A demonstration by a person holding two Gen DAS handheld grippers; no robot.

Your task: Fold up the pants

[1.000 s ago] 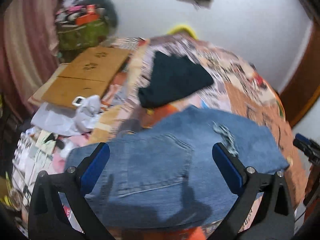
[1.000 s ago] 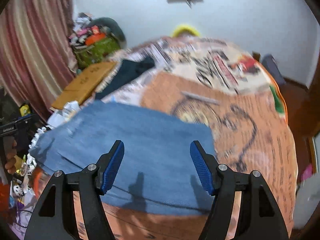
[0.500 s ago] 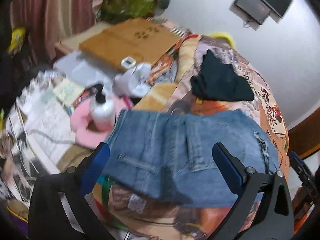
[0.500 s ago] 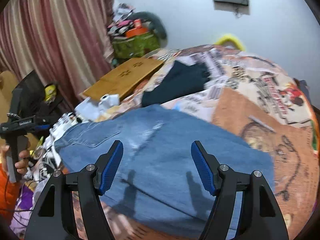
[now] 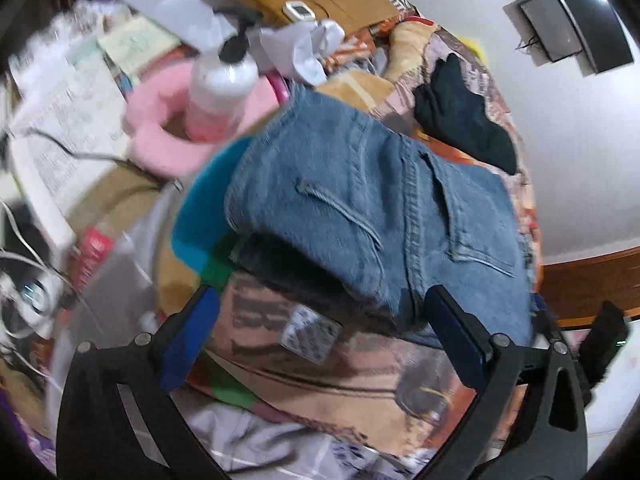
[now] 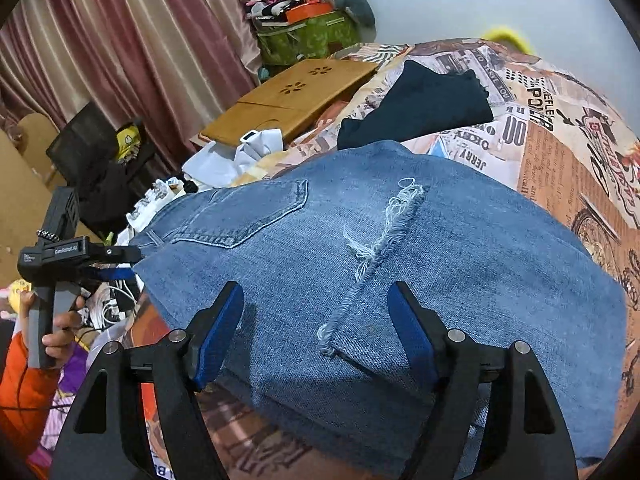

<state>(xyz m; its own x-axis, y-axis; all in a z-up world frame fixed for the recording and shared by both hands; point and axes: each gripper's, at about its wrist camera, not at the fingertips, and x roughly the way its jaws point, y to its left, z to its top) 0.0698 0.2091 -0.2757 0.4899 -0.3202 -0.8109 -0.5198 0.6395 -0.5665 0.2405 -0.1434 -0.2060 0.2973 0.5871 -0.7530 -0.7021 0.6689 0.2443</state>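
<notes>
The blue denim pants (image 6: 400, 264) lie folded into a broad, roughly rectangular stack on the printed bedspread (image 6: 560, 152), directly ahead of both pairs of fingers. The right gripper (image 6: 316, 328) hovers over the near edge of the stack with its blue-padded fingers (image 6: 218, 330) spread wide and nothing between them; a frayed hem (image 6: 384, 232) runs from between the fingers forward across the top layer, and a back pocket (image 6: 248, 216) lies ahead and to the left of the left finger. The left gripper (image 5: 324, 340), seen at the waistband end, is likewise wide and empty, its right finger (image 5: 456, 340) standing just before the corner of the stack, where the upper layer overhangs a shadowed gap. Beyond the left finger of this gripper, off the bedspread, stand a white pump bottle (image 5: 220, 84) and a pink cushion (image 5: 160, 120); a dark folded garment (image 6: 416, 104) lies past the far edge of the pants. The fold appears nearly complete, with perhaps one further fold or a smoothing pass remaining. Risks, as judged from the present layout: a grasp at the overhanging corner may catch only the top layer, so that the stack peels open; a pinch taken too deep may gather the bedspread with the denim; and the waistband end, lying close to the bed's edge, may slide toward the clutter if dragged in that direction.
</notes>
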